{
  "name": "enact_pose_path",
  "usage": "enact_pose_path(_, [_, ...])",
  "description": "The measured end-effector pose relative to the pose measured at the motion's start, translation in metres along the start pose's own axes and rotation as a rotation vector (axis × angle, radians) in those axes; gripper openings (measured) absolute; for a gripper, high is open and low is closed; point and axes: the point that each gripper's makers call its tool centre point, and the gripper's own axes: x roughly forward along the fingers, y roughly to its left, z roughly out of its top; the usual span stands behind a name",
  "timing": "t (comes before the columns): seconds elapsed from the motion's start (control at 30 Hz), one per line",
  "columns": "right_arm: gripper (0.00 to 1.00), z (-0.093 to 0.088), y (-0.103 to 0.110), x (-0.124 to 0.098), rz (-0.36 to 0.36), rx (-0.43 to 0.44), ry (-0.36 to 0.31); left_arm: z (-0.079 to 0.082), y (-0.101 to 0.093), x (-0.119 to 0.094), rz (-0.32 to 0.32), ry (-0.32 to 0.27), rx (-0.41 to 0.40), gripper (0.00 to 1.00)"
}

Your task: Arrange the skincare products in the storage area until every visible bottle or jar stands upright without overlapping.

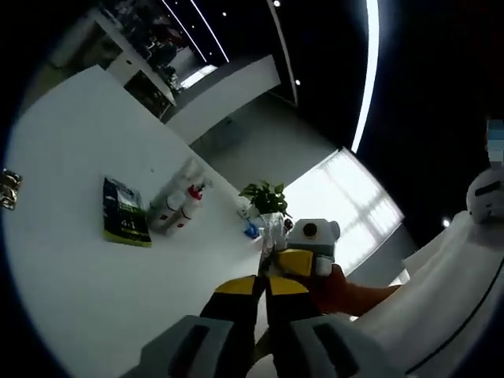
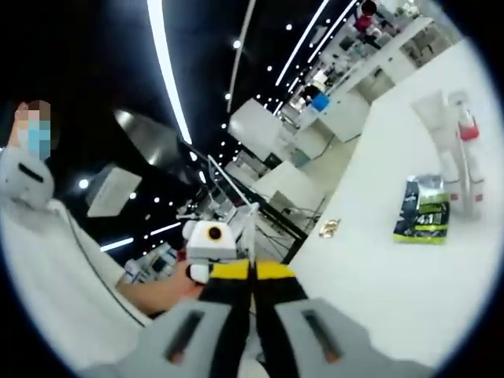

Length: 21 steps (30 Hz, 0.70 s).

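- Large white "4:1"-like digits legible on the lime band of the dark pouch [image 2: 423,209] lying on the white tabletop [image 2: 378,268]; smaller print too blurred to read.
- Same pouch [image 1: 124,211], left gripper view: lettering unreadable.
- Bottles [image 1: 183,206] beside pouch: labels illegible.

We see strong fisheye bending in both views: the ceiling light strips [image 1: 368,71] curve in long arcs, and straight edges bow toward the frame borders. The white table [image 1: 71,205] is evenly bright, with almost no shadows on it. In the left gripper view a window [image 1: 346,197] at centre right is blown out to pale glare. The ceiling stays dark. Distant shelves at the top look soft and smeared.
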Motion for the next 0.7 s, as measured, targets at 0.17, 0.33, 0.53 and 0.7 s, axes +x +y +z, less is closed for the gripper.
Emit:
enact_pose_path(0.17, [0.00,0.002,-0.002,-0.002,-0.031,-0.037,-0.004,0.001,-0.002,0.003,-0.030,0.020,-0.005,0.00])
enact_pose_path(0.33, [0.10,-0.002,-0.008,0.000,-0.065,-0.080,0.017,0.010,0.012,0.007,-0.016,0.023,-0.045,0.00])
enact_pose_path(0.53, [0.22,-0.004,-0.015,-0.006,-0.120,-0.140,0.041,0.020,0.018,0.013,-0.026,0.010,-0.060,0.00])
enact_pose_path(0.7, [0.52,-0.006,-0.040,-0.015,-0.271,-0.287,0.059,0.026,0.026,0.008,0.002,0.008,-0.061,0.00])
